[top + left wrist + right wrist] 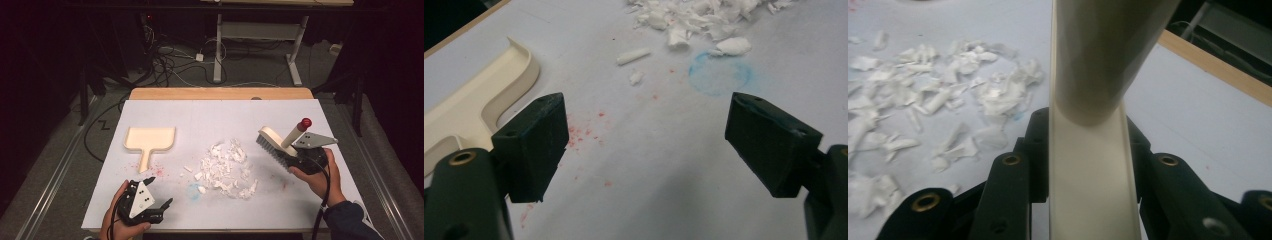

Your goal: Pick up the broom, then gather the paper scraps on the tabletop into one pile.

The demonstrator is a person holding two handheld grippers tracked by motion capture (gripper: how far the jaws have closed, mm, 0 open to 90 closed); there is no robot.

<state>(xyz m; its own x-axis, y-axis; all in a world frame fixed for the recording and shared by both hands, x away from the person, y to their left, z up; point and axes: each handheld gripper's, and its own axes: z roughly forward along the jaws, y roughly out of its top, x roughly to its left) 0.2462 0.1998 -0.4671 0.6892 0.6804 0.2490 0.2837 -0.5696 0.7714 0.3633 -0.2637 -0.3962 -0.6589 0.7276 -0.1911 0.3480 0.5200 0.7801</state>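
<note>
The right tool (296,159) is closed on the back of a cream hand brush (272,141), its jaws pressing on both sides of the brush body as the right gripper view shows. It holds the brush tilted above the desk (300,112), bristles towards the heap and the red-tipped handle slanting up and away. The brush hangs just to the right of the heap and does not seem to touch it.

The left tool (644,145) stands wide open with nothing between its jaws. It hovers low over the near left part of the desk, just beside the handle of the cream dustpan (149,139), which lies flat with its mouth pointing away from the person. The left jaw is near the handle but apart from it.

The torn white paper scraps (225,167) lie in a loose heap at the middle of the desk, between pan and brush, with a few stray bits on the near left side beside a faint blue ring (720,74) and some red specks.

By my reading the sweep has scarcely begun: the brush is in hand, the pan is not yet gripped and is well apart from the heap, and no scraps lie in it. Gripping the pan, bringing it to the heap and brushing the scraps in all remain.
</note>
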